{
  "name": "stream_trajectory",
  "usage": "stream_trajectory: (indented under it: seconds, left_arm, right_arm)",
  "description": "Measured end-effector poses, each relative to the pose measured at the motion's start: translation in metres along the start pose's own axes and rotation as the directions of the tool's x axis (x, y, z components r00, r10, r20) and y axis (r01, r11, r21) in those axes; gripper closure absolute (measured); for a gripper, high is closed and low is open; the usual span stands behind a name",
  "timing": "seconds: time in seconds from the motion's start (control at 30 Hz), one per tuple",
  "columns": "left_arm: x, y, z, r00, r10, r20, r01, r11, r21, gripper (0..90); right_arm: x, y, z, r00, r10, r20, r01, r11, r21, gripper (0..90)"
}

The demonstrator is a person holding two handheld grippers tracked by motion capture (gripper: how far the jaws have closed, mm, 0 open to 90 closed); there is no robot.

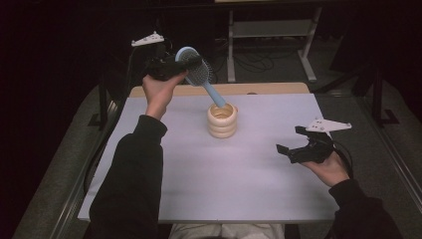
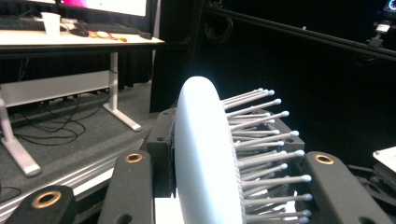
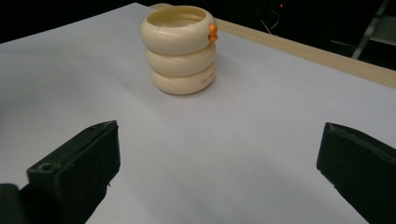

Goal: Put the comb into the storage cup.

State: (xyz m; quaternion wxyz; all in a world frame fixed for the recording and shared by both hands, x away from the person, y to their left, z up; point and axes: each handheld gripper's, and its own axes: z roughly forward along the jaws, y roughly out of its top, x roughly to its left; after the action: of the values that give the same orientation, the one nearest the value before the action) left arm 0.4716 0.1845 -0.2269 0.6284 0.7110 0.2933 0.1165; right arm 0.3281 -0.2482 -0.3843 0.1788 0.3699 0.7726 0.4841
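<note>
Left tool (image 1: 191,67) clenched on pale-blue plastic hairbrush (image 1: 199,73), handle tip at cream ribbed ring-stack holder (image 1: 222,119); right tool (image 1: 291,142) released. Risk: angled handle tips holder.

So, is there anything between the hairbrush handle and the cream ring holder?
Nothing visible. The left gripper grips the hairbrush by its head, and the handle tip is at the open mouth of the holder. The right gripper is apart.

One light-blue hairbrush (image 1: 196,69), one cream ribbed holder (image 1: 222,121) of three stacked rings, two tongs, left (image 1: 171,65) and right (image 1: 293,144), one white counter (image 1: 249,174).
</note>
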Motion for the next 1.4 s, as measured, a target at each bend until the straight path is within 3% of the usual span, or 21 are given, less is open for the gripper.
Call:
stream_trajectory:
  seconds: [0.17, 0.73, 1.4]
  left_arm:
    - [0.003, -0.001, 0.003, 0.9999, -0.005, -0.010, 0.005, 1.0000, -0.007, 54.3]
    - [0.009, -0.019, 0.028, 0.9995, -0.016, -0.028, 0.017, 0.9988, 0.045, 54.2]
    - [0.008, -0.040, 0.050, 0.9981, 0.023, -0.057, -0.017, 0.9947, 0.101, 53.8]
  right_arm:
    - [-0.001, -0.007, -0.006, 0.9999, 0.010, 0.006, -0.010, 1.000, -0.006, 0.0]
    - [-0.006, -0.026, -0.022, 0.9988, 0.037, 0.032, -0.036, 0.999, -0.020, 0.0]
    - [-0.008, -0.042, -0.031, 0.9975, 0.052, 0.049, -0.050, 0.998, -0.029, 0.0]
